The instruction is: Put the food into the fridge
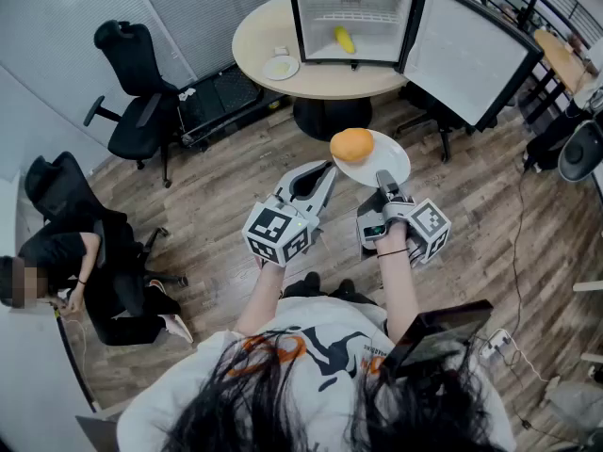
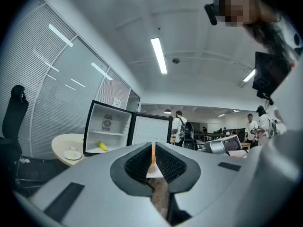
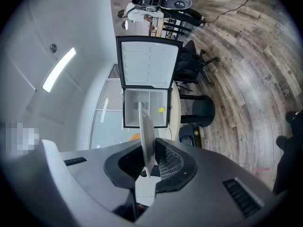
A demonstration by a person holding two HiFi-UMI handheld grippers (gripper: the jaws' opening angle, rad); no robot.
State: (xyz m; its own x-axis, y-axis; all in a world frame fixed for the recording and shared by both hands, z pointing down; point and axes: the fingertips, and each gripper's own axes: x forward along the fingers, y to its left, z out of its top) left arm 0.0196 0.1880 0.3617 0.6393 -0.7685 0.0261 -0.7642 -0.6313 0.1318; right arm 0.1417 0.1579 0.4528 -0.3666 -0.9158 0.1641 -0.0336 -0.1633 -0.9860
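A round orange food item (image 1: 352,144) lies on a white plate (image 1: 382,163) that I carry in mid-air above the wooden floor. My right gripper (image 1: 384,181) is shut on the plate's near rim; in the right gripper view the plate (image 3: 145,136) stands edge-on between the pads. My left gripper (image 1: 326,170) hovers just left of the plate with its jaws together and nothing between them; past its tips (image 2: 153,161) I see a sliver of the plate. Ahead, the small fridge (image 1: 350,15) stands on a round table with its door (image 1: 468,55) swung open to the right.
A yellow item (image 1: 345,39) lies on the fridge's floor. A small white dish (image 1: 280,67) sits on the round table (image 1: 273,36) left of the fridge. Black office chairs (image 1: 141,92) stand at the left, and a person (image 1: 89,271) sits on the floor there. Cables run along the right.
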